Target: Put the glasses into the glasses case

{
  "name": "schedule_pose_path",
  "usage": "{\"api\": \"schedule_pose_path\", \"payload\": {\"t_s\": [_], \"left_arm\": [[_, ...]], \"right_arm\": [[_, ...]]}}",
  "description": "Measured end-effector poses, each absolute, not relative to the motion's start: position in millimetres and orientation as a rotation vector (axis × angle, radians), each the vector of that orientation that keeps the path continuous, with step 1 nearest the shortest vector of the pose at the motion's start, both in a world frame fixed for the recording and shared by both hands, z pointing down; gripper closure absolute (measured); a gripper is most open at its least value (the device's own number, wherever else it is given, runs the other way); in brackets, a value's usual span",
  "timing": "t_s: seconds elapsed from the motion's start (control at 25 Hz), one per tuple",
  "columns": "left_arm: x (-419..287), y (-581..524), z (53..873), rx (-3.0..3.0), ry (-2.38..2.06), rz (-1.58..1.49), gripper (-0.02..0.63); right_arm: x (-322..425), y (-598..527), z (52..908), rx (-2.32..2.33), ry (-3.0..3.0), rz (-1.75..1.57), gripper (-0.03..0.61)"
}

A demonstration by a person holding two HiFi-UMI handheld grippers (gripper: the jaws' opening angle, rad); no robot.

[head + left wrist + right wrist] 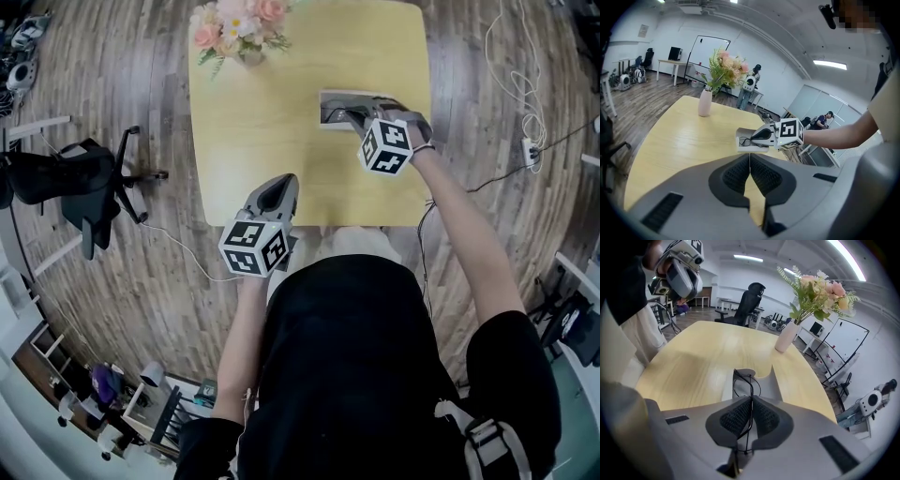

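Observation:
An open grey glasses case (330,101) lies on the right half of the wooden table (272,122). My right gripper (352,114) hangs over it, pointing steeply down. In the right gripper view its jaws (751,399) are shut on thin black wire-frame glasses (751,382), whose lenses hang just above the case's hollow (769,380). My left gripper (281,183) hovers near the table's front edge, well to the left of the case. Its jaws (750,157) are shut with nothing between them. From there the case (743,137) and the right gripper (764,134) show ahead.
A pink vase of flowers (239,33) stands at the table's far left corner, also seen as a vase (785,341) beyond the case. A black office chair (80,183) stands on the floor to the left. Cables and a power strip (530,145) lie on the floor at right.

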State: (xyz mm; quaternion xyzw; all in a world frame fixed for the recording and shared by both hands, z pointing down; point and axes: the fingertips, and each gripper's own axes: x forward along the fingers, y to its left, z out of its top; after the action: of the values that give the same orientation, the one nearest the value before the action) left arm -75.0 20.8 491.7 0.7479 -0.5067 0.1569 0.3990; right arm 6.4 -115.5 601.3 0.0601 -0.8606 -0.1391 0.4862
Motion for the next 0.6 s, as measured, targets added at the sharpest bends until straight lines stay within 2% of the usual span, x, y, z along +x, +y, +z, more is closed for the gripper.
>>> {"api": "schedule_pose_path", "payload": {"t_s": [0.6], "left_arm": [[-67, 31, 496, 1.855, -1.329, 0.391, 0.591]], "right_arm": [[11, -114, 608, 0.120, -2.098, -0.380, 0.529]]}}
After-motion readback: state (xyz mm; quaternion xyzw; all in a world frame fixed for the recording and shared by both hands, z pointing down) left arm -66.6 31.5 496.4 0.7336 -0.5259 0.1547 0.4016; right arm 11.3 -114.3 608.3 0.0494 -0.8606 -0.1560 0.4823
